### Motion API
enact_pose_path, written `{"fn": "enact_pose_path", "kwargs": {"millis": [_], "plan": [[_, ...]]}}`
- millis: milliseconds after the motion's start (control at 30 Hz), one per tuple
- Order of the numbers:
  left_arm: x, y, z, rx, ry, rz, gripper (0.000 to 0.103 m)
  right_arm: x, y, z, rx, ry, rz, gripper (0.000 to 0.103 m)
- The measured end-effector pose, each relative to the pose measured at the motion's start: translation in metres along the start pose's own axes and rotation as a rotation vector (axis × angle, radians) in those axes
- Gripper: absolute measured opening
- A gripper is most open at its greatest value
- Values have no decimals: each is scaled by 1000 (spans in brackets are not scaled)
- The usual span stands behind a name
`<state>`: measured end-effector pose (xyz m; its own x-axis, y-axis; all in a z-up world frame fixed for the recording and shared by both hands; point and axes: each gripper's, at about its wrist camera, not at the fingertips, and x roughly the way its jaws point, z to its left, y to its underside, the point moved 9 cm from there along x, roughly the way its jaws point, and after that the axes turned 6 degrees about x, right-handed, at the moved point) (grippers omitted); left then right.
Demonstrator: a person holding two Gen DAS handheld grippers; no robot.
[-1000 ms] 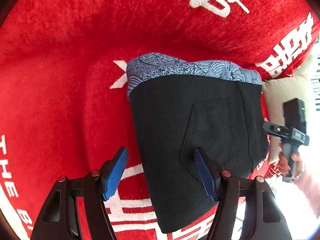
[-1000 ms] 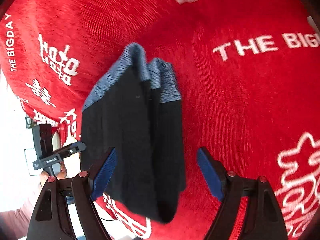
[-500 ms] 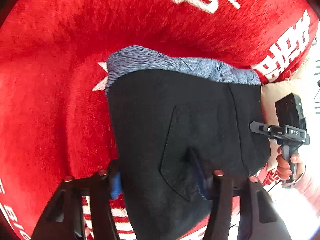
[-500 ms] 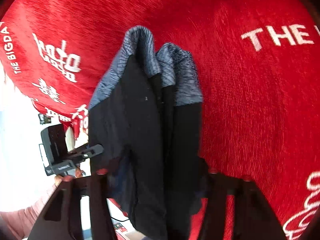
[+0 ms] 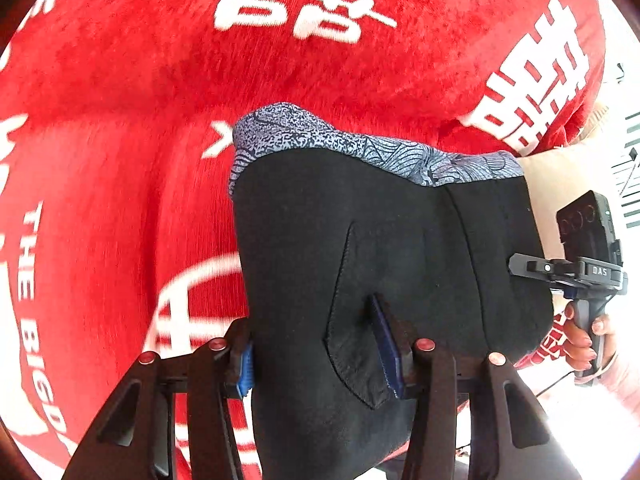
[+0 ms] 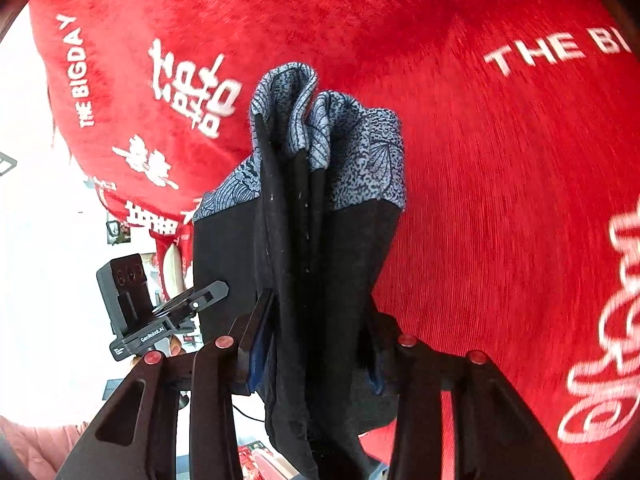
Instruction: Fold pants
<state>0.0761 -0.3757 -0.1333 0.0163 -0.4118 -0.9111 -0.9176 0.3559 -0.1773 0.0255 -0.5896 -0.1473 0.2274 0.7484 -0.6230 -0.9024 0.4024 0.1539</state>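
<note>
With both grippers' jaws seemingly clamped on the folded pants (image 5: 400, 248), keep them level while lowering onto the red cloth (image 5: 120, 120).

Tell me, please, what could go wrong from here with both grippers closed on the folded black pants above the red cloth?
1. The left gripper pinches the pants by the near edge and pocket flap only; inner layers may slip out.
2. In the right wrist view, the right gripper clamps a bunched stack whose patterned cuffs splay apart, so the fold could open.
3. The pants hang near the red cloth edge and might slide off when released.
</note>
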Motion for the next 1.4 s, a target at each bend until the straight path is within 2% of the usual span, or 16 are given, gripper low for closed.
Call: {"fn": "enact_pose_path", "kwargs": {"millis": [167,300,367,433,467,533,667,767,867,900,933,1000,1067,1100,1267,1400], "plan": [[8,42,1,-26,-12,13,50,0,38,-8,-4,25,24,43],[32,70,9,-38,-52,49,53,9,60,-35,-18,106,24,44],[34,73,13,-22,-96,9,63,16,69,-48,-43,164,10,46],[35,71,11,-6,-117,-6,67,14,70,-51,-49,178,-36,50],[34,71,12,-5,-133,-11,78,13,69,-53,-45,188,-49,51],[32,72,18,8,-194,-20,90,12,70,-59,-74,270,-83,59],[27,71,14,53,-267,-24,90,4,72,-59,-132,403,-138,71],[21,72,10,104,-351,-15,90,-5,76,-58,-143,511,-165,80],[11,73,10,120,-391,-13,90,-16,80,-52,-138,620,-189,82],[7,75,10,119,-396,-8,92,-22,83,-51,-138,677,-200,82],[3,77,10,119,-398,-4,99,-27,85,-50,-137,725,-208,83],[-6,83,8,117,-404,-1,103,-36,92,-45,-128,774,-223,86],[-14,89,3,116,-394,8,103,-45,100,-34,-123,782,-247,94],[-20,93,1,116,-392,10,103,-50,105,-27,-125,778,-262,103],[-44,111,-12,107,-410,38,103,-43,123,13,-190,814,-332,103],[-69,117,-26,124,-440,14,103,-25,143,28,-193,816,-263,103]]}}
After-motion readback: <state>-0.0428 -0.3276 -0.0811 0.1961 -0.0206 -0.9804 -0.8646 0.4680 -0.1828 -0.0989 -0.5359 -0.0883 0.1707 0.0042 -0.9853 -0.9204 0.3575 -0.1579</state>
